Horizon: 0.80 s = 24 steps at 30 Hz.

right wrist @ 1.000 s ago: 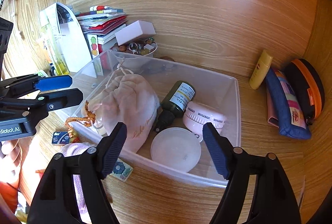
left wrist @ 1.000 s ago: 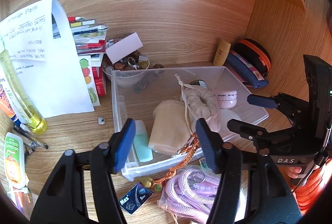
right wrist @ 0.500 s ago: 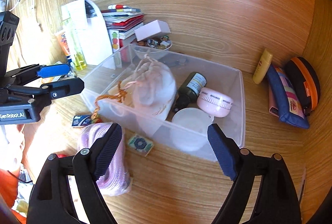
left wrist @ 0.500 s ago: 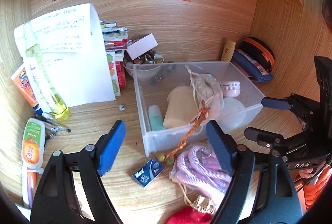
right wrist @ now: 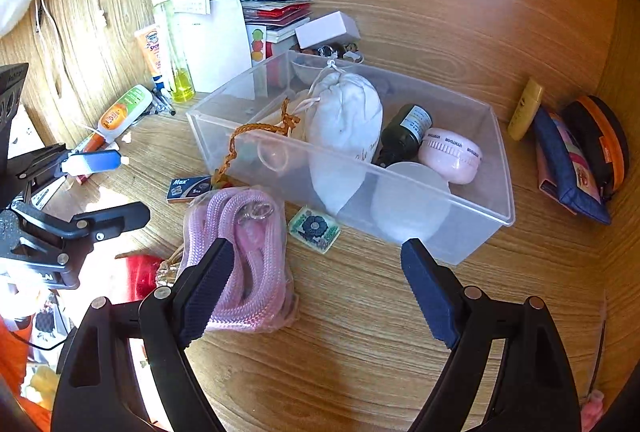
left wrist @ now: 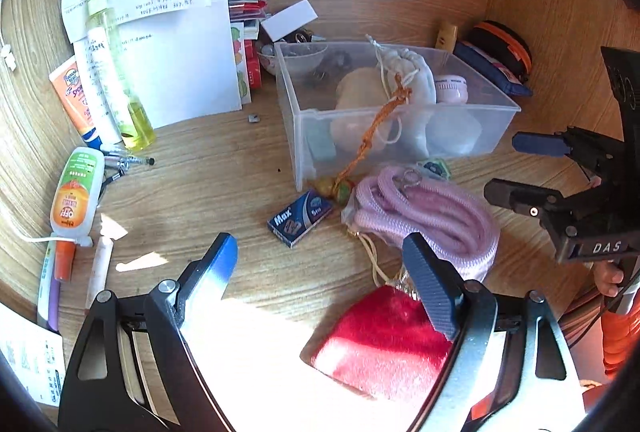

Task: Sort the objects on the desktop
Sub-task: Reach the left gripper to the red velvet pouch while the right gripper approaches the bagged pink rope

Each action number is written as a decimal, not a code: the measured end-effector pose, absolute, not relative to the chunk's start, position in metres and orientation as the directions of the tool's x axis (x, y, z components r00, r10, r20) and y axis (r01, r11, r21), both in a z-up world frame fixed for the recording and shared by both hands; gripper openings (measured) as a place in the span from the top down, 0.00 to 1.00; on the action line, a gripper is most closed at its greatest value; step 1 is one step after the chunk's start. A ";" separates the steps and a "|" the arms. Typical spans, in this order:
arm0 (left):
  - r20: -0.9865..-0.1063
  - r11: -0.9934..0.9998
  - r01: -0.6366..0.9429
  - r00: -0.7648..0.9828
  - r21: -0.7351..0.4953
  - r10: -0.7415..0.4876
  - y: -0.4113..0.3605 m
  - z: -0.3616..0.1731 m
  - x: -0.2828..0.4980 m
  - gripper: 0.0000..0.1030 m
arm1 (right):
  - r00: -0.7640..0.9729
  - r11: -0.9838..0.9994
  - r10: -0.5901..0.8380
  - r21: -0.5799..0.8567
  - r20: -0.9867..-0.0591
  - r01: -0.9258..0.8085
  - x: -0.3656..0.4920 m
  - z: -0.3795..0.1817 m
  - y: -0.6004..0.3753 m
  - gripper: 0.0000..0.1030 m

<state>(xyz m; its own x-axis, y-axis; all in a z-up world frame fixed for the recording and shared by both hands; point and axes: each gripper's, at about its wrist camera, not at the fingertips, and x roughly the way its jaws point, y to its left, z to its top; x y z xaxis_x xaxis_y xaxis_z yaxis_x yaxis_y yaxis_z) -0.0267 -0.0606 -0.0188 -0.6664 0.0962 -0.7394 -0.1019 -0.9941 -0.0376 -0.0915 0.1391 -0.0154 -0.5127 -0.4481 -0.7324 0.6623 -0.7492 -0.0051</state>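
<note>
— What were your jaws doing at that moment?

— Both stood wide apart with nothing between them. My left gripper [left wrist: 320,280] hung above the near edge of the desk [left wrist: 208,184], over a red velvet pouch [left wrist: 384,344]. My right gripper [right wrist: 316,280] hung over the near edge too, its left finger [right wrist: 208,284] above a pink rope in a clear bag [right wrist: 240,252]

— And just beyond the fingers?

— The rope bag lay near the front wall of the clear plastic bin [right wrist: 472,220]. A small green patterned packet [right wrist: 314,228] sat between bag and bin, and a blue staple box [left wrist: 300,218] lay left of the bag

— What was in the bin?

— A white drawstring pouch [right wrist: 344,116], a dark bottle [right wrist: 404,132], a pink round case [right wrist: 450,154] and a translucent round lid [right wrist: 408,200]. An orange braided cord [left wrist: 372,136] trailed over the front wall down to the desk

— Farther out?

— At the left edge stood a yellow spray bottle [left wrist: 120,72] and tubes; by the right wall lay a navy pencil case [right wrist: 568,164]
</note>
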 end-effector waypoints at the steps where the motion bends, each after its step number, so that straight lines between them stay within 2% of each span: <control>1: -0.741 -0.994 -0.104 -0.664 -0.033 0.094 -0.060 -0.020 -0.023 0.18 | -0.510 -0.750 -0.449 -0.001 -0.734 0.661 -0.091 -0.016 0.141 0.19; 4: -0.742 -0.992 -0.125 -0.664 -0.020 0.099 -0.055 -0.018 -0.010 0.18 | -0.506 -0.754 -0.444 0.003 -0.740 0.657 -0.087 -0.018 0.145 0.19; 8: -0.743 -0.982 -0.182 -0.651 -0.046 0.156 -0.046 -0.018 0.004 0.11 | -0.506 -0.760 -0.431 -0.001 -0.747 0.649 -0.084 -0.023 0.148 0.19; 13: -0.765 -0.972 -0.231 -0.620 -0.036 0.176 -0.032 -0.031 0.008 0.11 | -0.483 -0.764 -0.431 0.023 -0.762 0.645 -0.084 -0.030 0.148 0.19; 24: -0.813 -0.970 -0.236 -0.555 -0.050 0.177 -0.022 -0.062 -0.011 0.11 | -0.451 -0.758 -0.438 0.051 -0.778 0.650 -0.083 -0.033 0.140 0.19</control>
<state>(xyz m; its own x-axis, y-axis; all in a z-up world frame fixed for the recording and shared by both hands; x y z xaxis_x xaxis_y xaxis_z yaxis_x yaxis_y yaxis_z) -0.0105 -0.0217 -0.0623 -0.5551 0.1770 -0.8127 -0.2365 -0.9704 -0.0498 -0.0828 0.1401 -0.0330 -0.4506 -0.4383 -0.7777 0.6500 -0.7582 0.0507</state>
